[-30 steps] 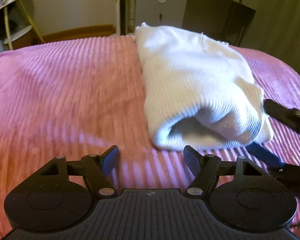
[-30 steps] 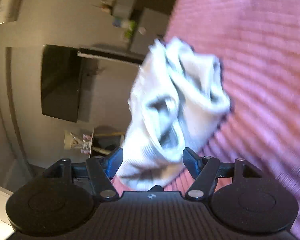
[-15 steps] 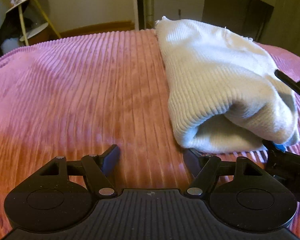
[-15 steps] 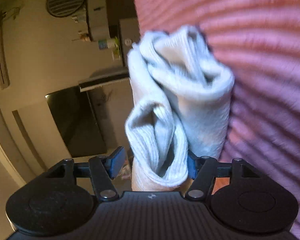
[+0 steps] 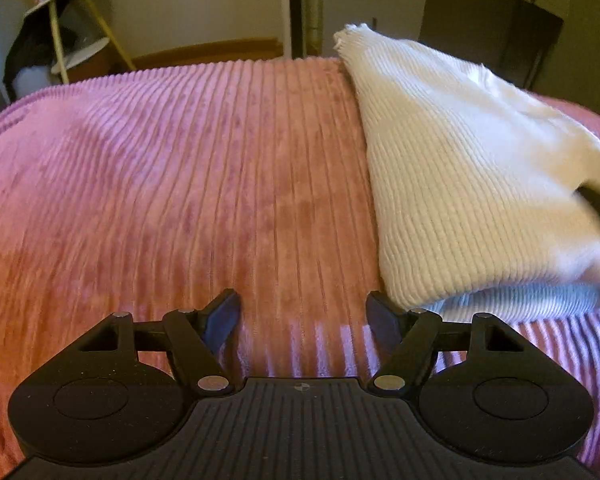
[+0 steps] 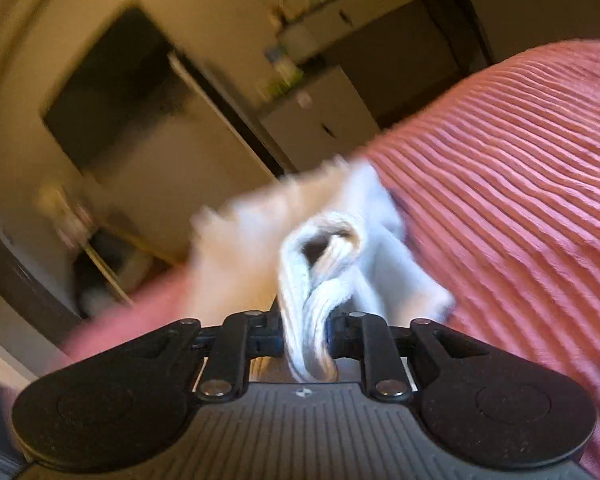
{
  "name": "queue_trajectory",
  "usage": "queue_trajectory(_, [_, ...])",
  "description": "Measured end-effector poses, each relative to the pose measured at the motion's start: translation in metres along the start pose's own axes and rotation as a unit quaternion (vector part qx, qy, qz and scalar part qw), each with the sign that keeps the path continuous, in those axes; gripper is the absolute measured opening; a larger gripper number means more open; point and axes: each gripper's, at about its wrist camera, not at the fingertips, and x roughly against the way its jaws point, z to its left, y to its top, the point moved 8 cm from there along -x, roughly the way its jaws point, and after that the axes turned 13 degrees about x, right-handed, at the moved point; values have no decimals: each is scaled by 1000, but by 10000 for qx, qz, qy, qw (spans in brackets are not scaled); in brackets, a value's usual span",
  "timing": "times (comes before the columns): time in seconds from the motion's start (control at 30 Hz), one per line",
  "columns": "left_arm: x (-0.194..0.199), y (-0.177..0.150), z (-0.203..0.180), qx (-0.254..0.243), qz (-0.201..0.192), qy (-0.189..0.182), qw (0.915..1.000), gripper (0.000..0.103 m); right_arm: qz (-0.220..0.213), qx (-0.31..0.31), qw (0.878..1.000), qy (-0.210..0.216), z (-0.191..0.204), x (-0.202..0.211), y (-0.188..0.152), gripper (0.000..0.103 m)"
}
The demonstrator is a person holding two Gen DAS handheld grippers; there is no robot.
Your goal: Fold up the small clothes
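Since the earlier frame, the right gripper (image 6: 306, 338) has closed on the garment (image 5: 472, 184). One pink blanket (image 5: 180, 184) bears one white ribbed garment, folded, right of centre. Right fingers clamp its bunched edge. Left gripper (image 5: 302, 316): fingers apart, nothing between them.

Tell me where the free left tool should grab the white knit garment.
Judging by its pose, grip the garment's rounded folded edge nearest the left tool, coming in low from the left along the pink bedspread; that thick roll faces the open jaws.
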Motion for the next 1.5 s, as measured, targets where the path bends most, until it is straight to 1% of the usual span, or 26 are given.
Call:
queue_trajectory(0.03, [1, -1, 0, -90, -24, -6, 10000, 76, 153, 181, 9997, -88, -3, -8, -8, 24])
queue_trajectory(0.07, [3, -2, 0, -167, -19, -15, 9999, 76, 85, 149, 9998, -44, -6, -5, -11, 24])
queue_trajectory(0.13, [8, -2, 2, -292, -33, -39, 9996, 76, 22, -180, 9998, 92, -12, 5, -6, 32])
queue_trajectory(0.17, [11, -2, 5, -334, -39, 6, 9994, 77, -14, -284, 9995, 96, -15, 9, -6, 33])
queue_trajectory(0.2, [14, 0, 7, -373, -53, 61, 9993, 77, -83, -329, 9994, 75, -17, 15, -4, 36])
queue_trajectory(0.23, [18, 2, 10, -419, -95, 96, 9990, 77, -145, -290, 9995, -42, -19, 24, -1, 48])
queue_trajectory(0.27, [21, 3, 11, -456, -131, 137, 9988, 77, -206, -175, 9994, -222, -21, 31, 0, 55])
queue_trajectory(0.3, [24, 5, 12, -497, -175, 200, 9984, 77, -287, -43, 9988, -385, -21, 39, 4, 60])
queue_trajectory(0.37, [32, 11, 12, -537, -303, 303, 9976, 77, -468, 247, 9967, -623, -19, 49, 13, 59])
queue_trajectory(0.47, [42, 22, 8, -524, -462, 269, 9972, 77, -635, 687, 9932, -696, -1, 54, 24, 58])
queue_trajectory(0.5, [44, 25, 4, -515, -499, 231, 9972, 77, -601, 897, 9917, -703, 7, 52, 27, 55])
queue_trajectory(0.53, [45, 28, 0, -505, -524, 195, 9972, 77, -540, 1111, 9901, -670, 15, 45, 28, 47])
queue_trajectory(0.6, [44, 34, -10, -509, -561, 69, 9971, 77, -404, 1474, 9864, -599, 28, 31, 29, 39])
queue_trajectory(0.63, [42, 37, -16, -509, -584, 5, 9970, 78, -331, 1707, 9826, -652, 32, 22, 29, 35])
queue_trajectory(0.7, [34, 40, -25, -551, -544, -59, 9970, 77, -247, 2043, 9760, -719, 38, 11, 29, 31])
queue_trajectory(0.8, [21, 48, -34, -599, -705, 33, 9957, 77, -103, 2302, 9693, -862, 34, -5, 29, 31])
queue_trajectory(0.9, [1, 54, -39, -639, -668, 46, 9957, 78, 124, 2404, 9670, -836, 24, -25, 18, 32])
queue_trajectory(1.0, [-19, 61, -39, -594, -635, 110, 9962, 80, 115, 2475, 9657, -778, 14, -38, 12, 32])
queue_trajectory(1.07, [-27, 67, -43, -581, -669, 47, 9961, 80, 109, 2519, 9647, -762, 10, -45, 10, 32])
queue_trajectory(1.2, [-38, 78, -50, -931, -791, 58, 9925, 82, 247, 2498, 9653, -715, 10, -52, 15, 33])
queue_trajectory(1.27, [-35, 85, -49, -1037, -835, -113, 9910, 81, 232, 2445, 9670, -684, 12, -44, 23, 33])
queue_trajectory(1.37, [-35, 98, -38, -783, -1010, -61, 9918, 80, -146, 1963, 9791, -505, 9, -26, 39, 34])
queue_trajectory(1.4, [-38, 100, -36, -672, -966, -72, 9930, 80, -202, 1771, 9829, -465, 7, -26, 42, 36])
queue_trajectory(1.43, [-43, 101, -35, -564, -835, -140, 9948, 80, -189, 1651, 9850, -466, 6, -29, 44, 37])
queue_trajectory(1.47, [-48, 101, -36, -476, -697, -230, 9962, 79, -137, 1665, 9847, -494, 5, -34, 44, 39])
queue_trajectory(1.5, [-53, 100, -38, -404, -585, -312, 9970, 79, -8, 1776, 9827, -528, 7, -42, 40, 45])
